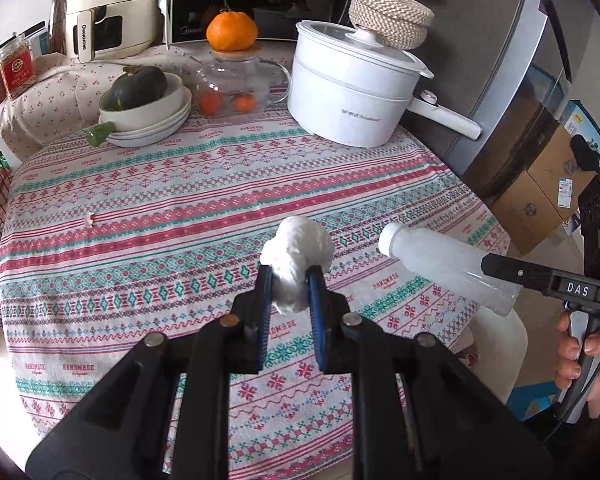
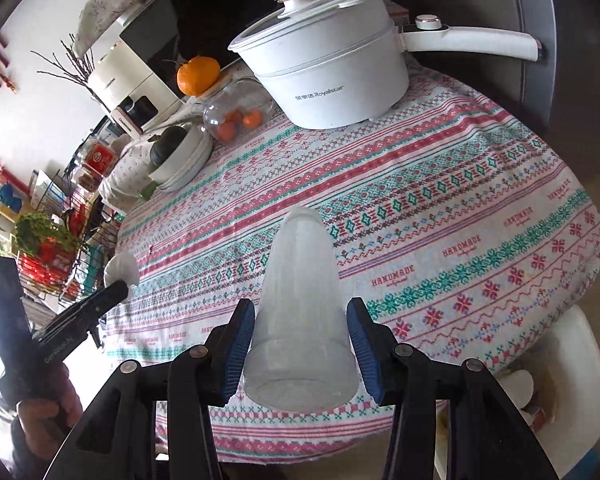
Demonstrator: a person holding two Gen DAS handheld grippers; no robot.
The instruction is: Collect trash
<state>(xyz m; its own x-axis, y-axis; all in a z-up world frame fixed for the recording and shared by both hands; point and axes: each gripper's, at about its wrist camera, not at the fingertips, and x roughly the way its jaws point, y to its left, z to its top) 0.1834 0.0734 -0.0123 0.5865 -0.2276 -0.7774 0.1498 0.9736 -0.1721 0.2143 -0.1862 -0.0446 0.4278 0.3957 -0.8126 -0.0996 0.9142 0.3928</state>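
A crumpled white tissue [image 1: 298,248] hangs above the patterned tablecloth [image 1: 160,200], and my left gripper [image 1: 290,276] is shut on its lower half. A clear plastic bottle [image 2: 300,300] with a white cap is pinched near its base between the blue pads of my right gripper [image 2: 301,307], cap pointing away from me. In the left wrist view the bottle [image 1: 440,260] is in the air over the table's right edge. The right wrist view shows the left gripper [image 2: 118,284] and the tissue [image 2: 120,268] at far left.
A white electric pot [image 1: 352,92], a glass teapot [image 1: 232,84] with an orange [image 1: 231,30] on it, and stacked bowls [image 1: 148,116] holding a dark squash line the far side. A tiny white scrap [image 1: 89,220] lies left. A white container [image 2: 572,380] stands beside the table.
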